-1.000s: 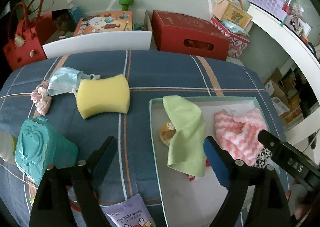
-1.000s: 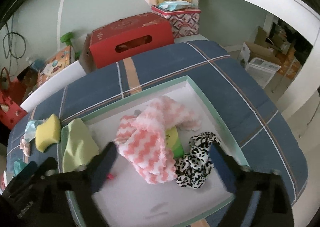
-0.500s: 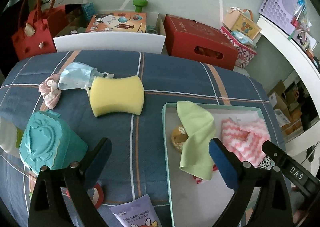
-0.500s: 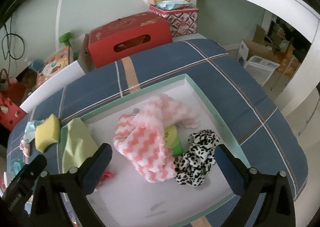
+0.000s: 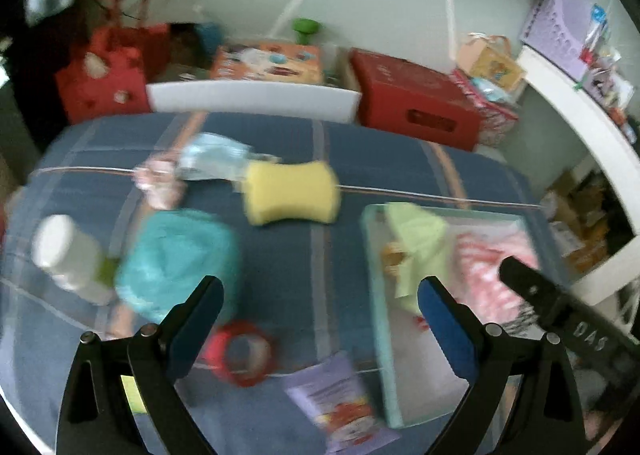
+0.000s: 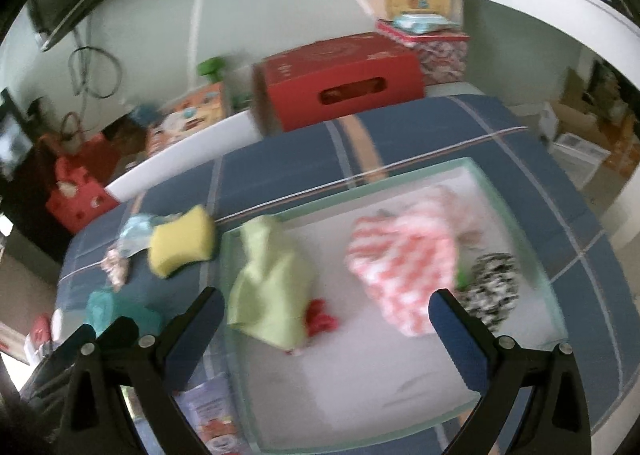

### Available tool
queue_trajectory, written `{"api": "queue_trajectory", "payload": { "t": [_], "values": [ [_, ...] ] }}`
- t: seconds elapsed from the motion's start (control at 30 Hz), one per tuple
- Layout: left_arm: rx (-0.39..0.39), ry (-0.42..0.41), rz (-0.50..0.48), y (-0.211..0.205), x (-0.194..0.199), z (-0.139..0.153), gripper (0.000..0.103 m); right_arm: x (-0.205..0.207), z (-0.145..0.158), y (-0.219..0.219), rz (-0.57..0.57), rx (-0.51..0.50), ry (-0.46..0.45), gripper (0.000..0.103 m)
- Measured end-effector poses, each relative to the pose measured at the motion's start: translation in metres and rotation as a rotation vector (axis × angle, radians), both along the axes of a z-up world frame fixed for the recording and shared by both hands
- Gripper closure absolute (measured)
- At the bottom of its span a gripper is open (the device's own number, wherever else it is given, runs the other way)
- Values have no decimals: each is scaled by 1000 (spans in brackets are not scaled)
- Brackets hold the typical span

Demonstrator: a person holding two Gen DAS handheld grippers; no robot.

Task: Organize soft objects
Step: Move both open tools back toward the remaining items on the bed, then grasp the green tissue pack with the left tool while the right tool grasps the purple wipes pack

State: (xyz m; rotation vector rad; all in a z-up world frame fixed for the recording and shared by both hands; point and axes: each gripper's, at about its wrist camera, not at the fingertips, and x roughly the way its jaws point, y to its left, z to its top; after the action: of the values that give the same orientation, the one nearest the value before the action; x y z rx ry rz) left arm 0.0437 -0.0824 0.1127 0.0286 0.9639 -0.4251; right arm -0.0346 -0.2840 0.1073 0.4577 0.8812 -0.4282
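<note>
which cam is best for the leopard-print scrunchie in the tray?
Right wrist. The leopard-print scrunchie lies fully exposed at the tray's right side, beside the pink chevron cloth, though motion-blurred. In the left wrist view only a sliver shows behind the other gripper's arm.

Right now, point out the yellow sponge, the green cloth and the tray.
sponge (image 5: 292, 193), left wrist view, middle of its top.
green cloth (image 6: 272, 287), right wrist view, its centre.
tray (image 6: 400, 179), right wrist view, far rim.
</note>
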Motion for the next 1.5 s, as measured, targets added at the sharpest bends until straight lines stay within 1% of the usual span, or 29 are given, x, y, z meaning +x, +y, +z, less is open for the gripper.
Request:
{"api": "queue_trajectory", "payload": {
  "t": [0.07, 0.13, 0.2, 0.3, 0.43, 0.57, 0.67, 0.73, 0.87, 0.97, 1.17, 1.27, 1.47, 1.5],
  "values": [
    [25, -11, 63, 23, 0, 4, 5, 5, 0, 14, 39, 9, -3, 0],
    [19, -2, 116, 44, 1, 5, 5, 9, -1, 27, 75, 7, -2, 0],
    [5, 27, 178, 68, 3, 2, 5, 12, -2, 40, 108, 3, 3, 0],
    [-3, 52, 236, 94, 6, -3, 5, 16, -6, 63, 166, 1, 16, 0],
    [-8, 75, 278, 114, 5, -8, 5, 13, -12, 83, 215, 2, 26, 0],
    [-15, 109, 295, 131, 0, -19, 5, 8, -23, 99, 249, 4, 57, 0],
    [13, 139, 306, 138, -2, -31, 5, 2, -31, 108, 272, 9, 77, 0],
    [38, 175, 309, 142, -3, -42, 5, -1, -34, 113, 283, 12, 82, 0],
    [60, 235, 308, 146, -6, -61, 5, -4, -39, 122, 307, 25, 95, 0],
    [73, 282, 315, 148, -3, -75, 5, -4, -45, 131, 335, 22, 121, 0],
    [91, 337, 311, 144, 3, -92, 5, 1, -56, 141, 381, 31, 154, 0],
    [85, 357, 298, 140, 5, -97, 5, 3, -62, 142, 392, 36, 170, 3],
    [112, 377, 285, 131, 9, -107, 5, 5, -66, 142, 415, 58, 172, 11],
    [119, 377, 283, 129, 8, -108, 5, 5, -67, 143, 419, 47, 179, 12]
  ]
}}
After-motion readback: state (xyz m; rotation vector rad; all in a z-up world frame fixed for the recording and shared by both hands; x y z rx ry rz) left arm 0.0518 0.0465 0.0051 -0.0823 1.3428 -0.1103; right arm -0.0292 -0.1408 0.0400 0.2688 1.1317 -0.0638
